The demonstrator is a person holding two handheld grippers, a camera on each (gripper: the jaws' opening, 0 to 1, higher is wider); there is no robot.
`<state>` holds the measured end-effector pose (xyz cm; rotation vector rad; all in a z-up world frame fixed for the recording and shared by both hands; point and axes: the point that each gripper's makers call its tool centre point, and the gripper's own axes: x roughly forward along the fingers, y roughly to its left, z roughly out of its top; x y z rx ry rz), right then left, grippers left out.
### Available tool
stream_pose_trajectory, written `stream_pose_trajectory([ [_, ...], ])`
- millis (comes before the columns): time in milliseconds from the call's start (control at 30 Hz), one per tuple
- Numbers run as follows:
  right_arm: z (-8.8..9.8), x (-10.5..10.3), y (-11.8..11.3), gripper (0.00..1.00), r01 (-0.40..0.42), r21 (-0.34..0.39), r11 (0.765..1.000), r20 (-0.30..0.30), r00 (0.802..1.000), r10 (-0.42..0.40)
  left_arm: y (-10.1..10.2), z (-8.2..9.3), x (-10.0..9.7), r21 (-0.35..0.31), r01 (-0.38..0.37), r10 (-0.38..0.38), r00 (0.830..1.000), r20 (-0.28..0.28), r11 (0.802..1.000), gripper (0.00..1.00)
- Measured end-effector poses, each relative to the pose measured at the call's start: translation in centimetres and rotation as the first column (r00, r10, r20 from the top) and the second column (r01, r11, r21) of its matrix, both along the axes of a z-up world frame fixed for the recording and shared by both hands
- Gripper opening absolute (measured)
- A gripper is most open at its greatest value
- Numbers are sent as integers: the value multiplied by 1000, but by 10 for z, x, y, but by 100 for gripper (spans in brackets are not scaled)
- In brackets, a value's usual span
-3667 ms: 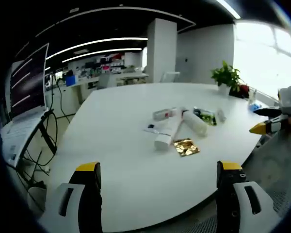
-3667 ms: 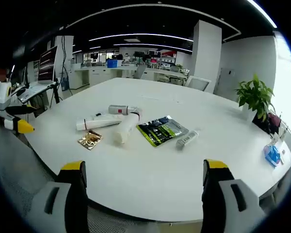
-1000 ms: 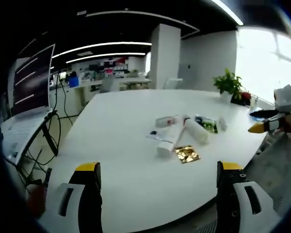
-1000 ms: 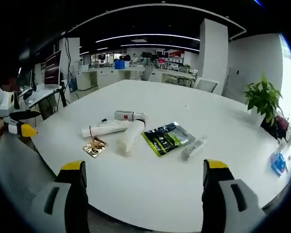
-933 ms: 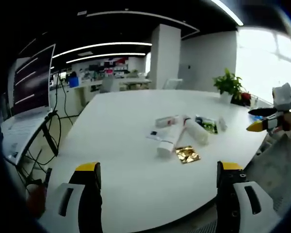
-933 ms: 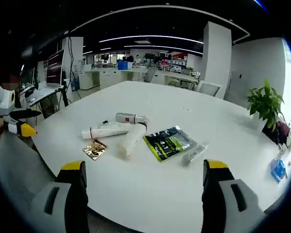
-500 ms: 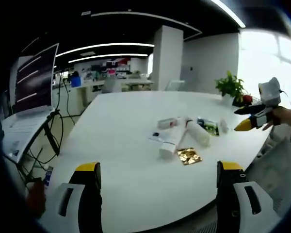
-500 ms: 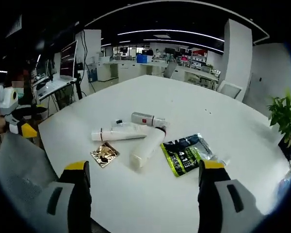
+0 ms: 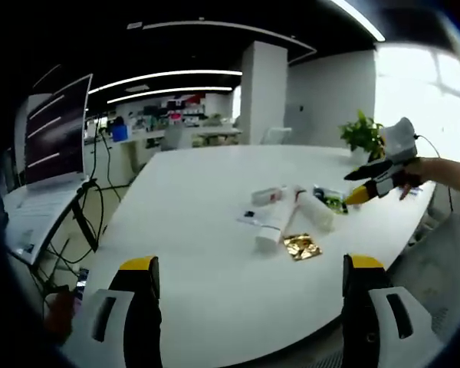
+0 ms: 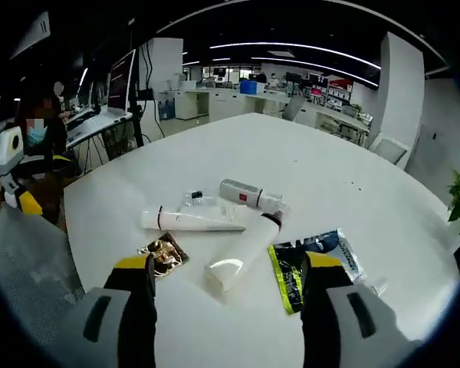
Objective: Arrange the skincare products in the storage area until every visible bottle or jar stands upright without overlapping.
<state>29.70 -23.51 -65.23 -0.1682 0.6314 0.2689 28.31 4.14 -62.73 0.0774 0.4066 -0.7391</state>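
You've got a smooth white surface [image 10: 353, 176] here with a soft satin sheen. The white tubes [image 10: 241, 257] look like smooth plastic, slightly glossy, one catching a highlight. The gold sachet [image 10: 162, 254] is crinkly shiny foil, and the green-and-black pouch [image 10: 310, 268] is glossy plastic film. Your fingers [image 10: 134, 295] look like matt black plastic with yellow tips.

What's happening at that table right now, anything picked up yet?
Nothing is held yet. The right gripper hangs open above the white table, near the thick white tube lying flat among another tube, a small bottle, a gold sachet and a dark packet. The left gripper is open at the table's edge. None of the products stands upright.
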Motion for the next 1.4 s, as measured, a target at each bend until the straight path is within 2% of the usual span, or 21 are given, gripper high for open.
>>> stream_pose_trajectory([
  [67, -4, 6, 0, 73, -14, -3, 1000, -14, 1000, 14, 0, 0, 0, -2, 3, -3, 1000, -1, 1000, 97],
  [100, -9, 6, -2, 72, 2, -3, 1000, -46, 999, -3, 0, 0, 0, -3, 3, -3, 1000, -1, 1000, 97],
  [133, -17, 3, -6, 69, 31, 0, 1000, -117, 993, -31, -1, 1, 0, -7, 4, -4, 1000, 1, 1000, 97],
  [167, -22, 3, -7, 69, 46, 5, 999, -153, 987, -45, -1, 1, 0, -9, 5, -5, 1000, 1, 1000, 97],
  [200, -21, 11, -6, 69, 24, 4, 1000, -120, 993, -23, -1, 2, 0, -10, 8, -8, 1000, 1, 1000, 97],
  [233, -24, 15, -6, 70, 28, 7, 1000, -124, 992, -27, -1, 2, 0, -10, 9, -9, 1000, 1, 1000, 97],
  [267, -30, 13, -5, 70, 34, 10, 999, -169, 985, -32, -2, 2, 0, -9, 16, -16, 1000, 5, 1000, 97],
  [367, -36, 26, 0, 68, -5, -4, 1000, -187, 982, 4, -3, 3, 0, 2, 29, -29, 999, 19, 1000, 97],
  [400, -38, 29, 0, 65, 4, -1, 1000, -210, 978, -4, -4, 3, 0, 1, 34, -34, 999, 19, 999, 97],
  [433, -43, 24, -3, 60, 36, 0, 999, -281, 959, -34, -4, 3, 0, 0, 39, -39, 999, 18, 999, 97],
  [500, -44, 37, 0, 60, 16, 9, 1000, -266, 964, -13, -5, 4, 0, 0, 43, -43, 999, 18, 999, 97],
  [667, -56, 51, -8, 61, 31, -25, 999, -324, 945, -37, -6, 5, 2, 3, 49, -49, 999, 24, 999, 97],
  [767, -62, 54, -9, 56, 38, -18, 999, -372, 927, -42, -7, 1, 0, 23, 57, -58, 998, 14, 998, 97],
  [867, -72, 49, -10, 50, 28, -35, 999, -454, 890, -41, -9, -1, -1, 24, 64, -64, 998, 7, 998, 97],
  [933, -78, 47, -11, 46, 10, -58, 998, -487, 873, -37, -9, -1, -2, 24, 66, -66, 998, 6, 998, 97],
  [967, -78, 50, -7, 45, 8, -40, 999, -479, 877, -26, -10, -1, -3, 24, 67, -67, 998, 5, 997, 97],
  [1033, -82, 48, -5, 45, 8, -50, 999, -508, 861, -32, -10, -4, -4, 28, 72, -72, 997, -7, 997, 97],
  [1067, -83, 50, -5, 46, 0, -55, 999, -506, 862, -27, -10, -7, -5, 33, 81, -81, 997, -17, 996, 97],
  [1167, -90, 48, -5, 45, 13, -61, 998, -554, 832, -45, -9, -11, -6, 48, 94, -93, 995, -26, 994, 97],
  [1267, -91, 50, -5, 44, 2, -78, 997, -572, 819, -46, -9, -10, -7, 56, 98, -96, 995, -27, 994, 97],
  [1400, -93, 49, -4, 43, -57, -115, 992, -610, 792, -26, -8, -9, -6, 54, 90, -88, 996, -26, 995, 97],
])
